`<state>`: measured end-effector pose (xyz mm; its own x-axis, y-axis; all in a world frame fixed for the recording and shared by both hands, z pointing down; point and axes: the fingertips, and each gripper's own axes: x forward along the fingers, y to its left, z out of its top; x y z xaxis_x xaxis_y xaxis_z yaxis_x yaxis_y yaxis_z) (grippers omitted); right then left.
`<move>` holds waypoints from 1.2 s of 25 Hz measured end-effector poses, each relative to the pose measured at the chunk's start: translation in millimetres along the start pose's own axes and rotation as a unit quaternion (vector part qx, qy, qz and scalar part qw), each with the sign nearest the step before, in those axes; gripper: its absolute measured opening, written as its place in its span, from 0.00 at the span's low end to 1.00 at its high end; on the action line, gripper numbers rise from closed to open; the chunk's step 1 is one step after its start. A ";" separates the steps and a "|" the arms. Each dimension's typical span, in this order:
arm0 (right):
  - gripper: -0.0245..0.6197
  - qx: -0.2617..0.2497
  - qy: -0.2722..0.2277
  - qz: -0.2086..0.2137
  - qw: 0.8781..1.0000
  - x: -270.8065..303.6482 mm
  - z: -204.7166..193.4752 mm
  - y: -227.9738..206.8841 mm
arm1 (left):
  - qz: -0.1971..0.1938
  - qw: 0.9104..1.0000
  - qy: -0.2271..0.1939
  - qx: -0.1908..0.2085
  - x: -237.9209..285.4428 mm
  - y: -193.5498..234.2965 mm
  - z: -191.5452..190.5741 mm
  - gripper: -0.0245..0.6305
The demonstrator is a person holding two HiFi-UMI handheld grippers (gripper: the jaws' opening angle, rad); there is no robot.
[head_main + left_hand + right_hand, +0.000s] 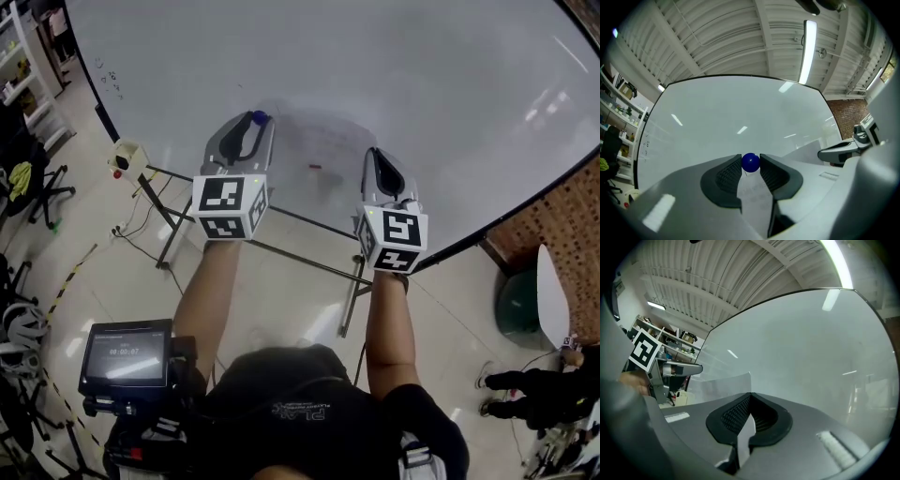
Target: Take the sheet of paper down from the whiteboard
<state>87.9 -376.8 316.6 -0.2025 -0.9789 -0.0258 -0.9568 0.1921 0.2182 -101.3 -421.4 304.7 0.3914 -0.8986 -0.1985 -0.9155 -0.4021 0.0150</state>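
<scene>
The white sheet of paper (321, 142) hangs against the whiteboard (422, 84) between my two grippers. My left gripper (256, 120) is at the sheet's upper left corner, shut on a blue ball magnet (750, 162) held at its tips, with the paper (754, 199) running between the jaws below it. At the sheet's right edge my right gripper (372, 153) is shut on the paper (744, 434), and the rest of the sheet (724, 385) bows off to the left. The right gripper (841, 151) also shows in the left gripper view.
The whiteboard stands on a metal frame (309, 258) over a tiled floor. A small screen (127, 353) is at my lower left, office chairs (33, 187) and shelves further left. A person's feet (525, 386) and a brick wall (572, 220) are at the right.
</scene>
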 end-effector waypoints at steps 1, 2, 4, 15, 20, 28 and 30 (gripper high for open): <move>0.06 0.002 0.005 0.003 1.000 -0.6 -6.7 4.4 | 0.004 1.000 0.005 -0.003 -4.5 1.5 -5.4 0.22; 0.06 0.006 0.010 0.007 1.000 -1.4 -13.7 9.7 | 0.008 1.000 0.011 -0.006 -9.9 4.2 -11.2 0.22; 0.06 0.017 0.015 0.014 1.000 -1.8 -27.5 20.5 | 0.017 1.000 0.019 -0.011 -20.4 11.9 -23.4 0.22; 0.06 0.060 0.036 0.031 0.997 -108.6 -72.8 13.3 | 0.061 0.996 0.062 -0.011 -108.9 -75.2 -48.3 0.22; 0.06 0.064 0.033 0.049 0.996 -143.3 -85.7 20.4 | 0.073 0.994 0.076 0.003 -151.0 -106.6 -64.0 0.22; 0.06 0.071 0.030 0.057 0.995 -173.5 -92.1 27.2 | 0.089 0.993 0.078 0.017 -186.5 -122.4 -63.5 0.23; 0.06 0.067 0.032 0.055 0.996 -171.4 -93.5 29.0 | 0.092 0.992 0.079 0.019 -185.9 -120.1 -63.2 0.22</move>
<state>114.4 -210.0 418.6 -0.2989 -0.9527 0.0544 -0.9493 0.3026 0.0846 -58.3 -217.2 401.7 0.2251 -0.9735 -0.0398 -0.9743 -0.2252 -0.0003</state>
